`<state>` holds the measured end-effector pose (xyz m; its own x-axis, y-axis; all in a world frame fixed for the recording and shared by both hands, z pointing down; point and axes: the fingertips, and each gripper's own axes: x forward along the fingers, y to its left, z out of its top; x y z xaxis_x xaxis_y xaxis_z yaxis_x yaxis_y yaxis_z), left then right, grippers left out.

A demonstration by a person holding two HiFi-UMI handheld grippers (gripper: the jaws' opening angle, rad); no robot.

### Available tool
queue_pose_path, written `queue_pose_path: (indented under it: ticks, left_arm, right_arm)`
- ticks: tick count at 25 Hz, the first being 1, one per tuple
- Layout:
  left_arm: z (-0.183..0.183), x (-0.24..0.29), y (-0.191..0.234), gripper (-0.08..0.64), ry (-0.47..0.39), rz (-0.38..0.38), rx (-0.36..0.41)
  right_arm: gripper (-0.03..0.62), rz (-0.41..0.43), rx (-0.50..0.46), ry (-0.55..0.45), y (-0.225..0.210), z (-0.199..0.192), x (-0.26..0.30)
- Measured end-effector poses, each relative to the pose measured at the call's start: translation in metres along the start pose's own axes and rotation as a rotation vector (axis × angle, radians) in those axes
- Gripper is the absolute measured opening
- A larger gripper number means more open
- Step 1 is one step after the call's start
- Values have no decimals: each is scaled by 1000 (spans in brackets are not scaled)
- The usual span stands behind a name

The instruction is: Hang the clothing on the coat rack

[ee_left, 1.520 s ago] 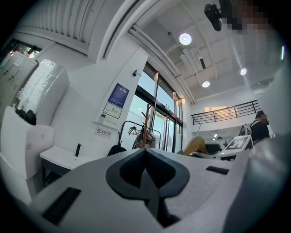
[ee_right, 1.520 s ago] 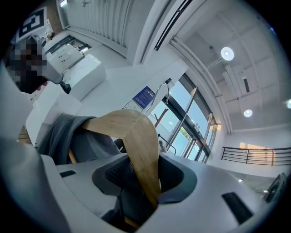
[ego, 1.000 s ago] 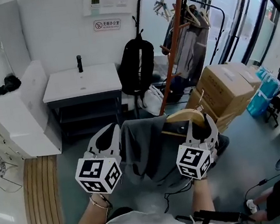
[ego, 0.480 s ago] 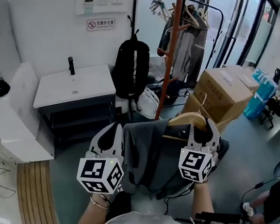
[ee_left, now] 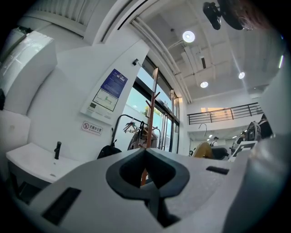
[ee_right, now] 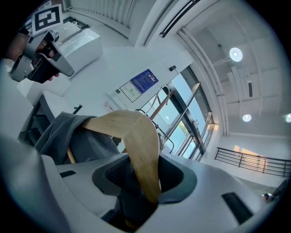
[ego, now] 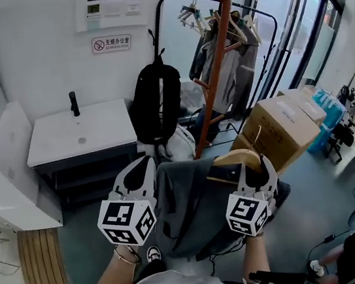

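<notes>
A dark grey garment (ego: 187,209) hangs on a wooden hanger (ego: 233,160) between my two grippers in the head view. My right gripper (ego: 258,167) is shut on the hanger's end, and the right gripper view shows the tan wood (ee_right: 136,136) clamped in its jaws with the garment (ee_right: 63,132) draped over the far arm. My left gripper (ego: 147,166) sits at the garment's upper left edge. In its own view my left gripper (ee_left: 145,152) has its jaws together, with no cloth showing between them. The orange-brown coat rack (ego: 218,59) stands ahead and slightly right.
A black backpack (ego: 152,102) hangs just left of the rack pole. Behind it a black rail (ego: 228,38) holds clothes and hangers. A white sink counter (ego: 76,130) stands at left, cardboard boxes (ego: 281,126) at right, and glass doors beyond.
Both grippers have travelled forward together with the hanger and garment. The coat rack, backpack and sink counter now look closer and sit further left in the head view. Neither grip has changed.
</notes>
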<state>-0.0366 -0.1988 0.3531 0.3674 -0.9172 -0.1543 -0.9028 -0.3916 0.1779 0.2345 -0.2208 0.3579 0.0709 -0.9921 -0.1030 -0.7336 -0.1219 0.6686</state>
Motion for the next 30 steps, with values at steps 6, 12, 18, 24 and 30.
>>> queue_pose_path:
  ticks: [6, 12, 18, 24, 30]
  left_arm:
    - [-7, 59, 19, 8, 31, -50, 4]
    - [-13, 110, 43, 8, 58, -84, 12]
    - [-17, 152, 68, 8, 66, -110, 22]
    - [-21, 188, 90, 8, 73, -151, -4]
    - [-28, 212, 100, 8, 69, -145, -38]
  right_arm:
    - [178, -21, 2, 32, 7, -1, 51]
    - [178, -46, 13, 52, 14, 3, 97]
    - [178, -80, 18, 72, 18, 7, 137]
    - [178, -110, 18, 101, 22, 13, 170]
    - [178, -78, 6, 113, 29, 10, 191]
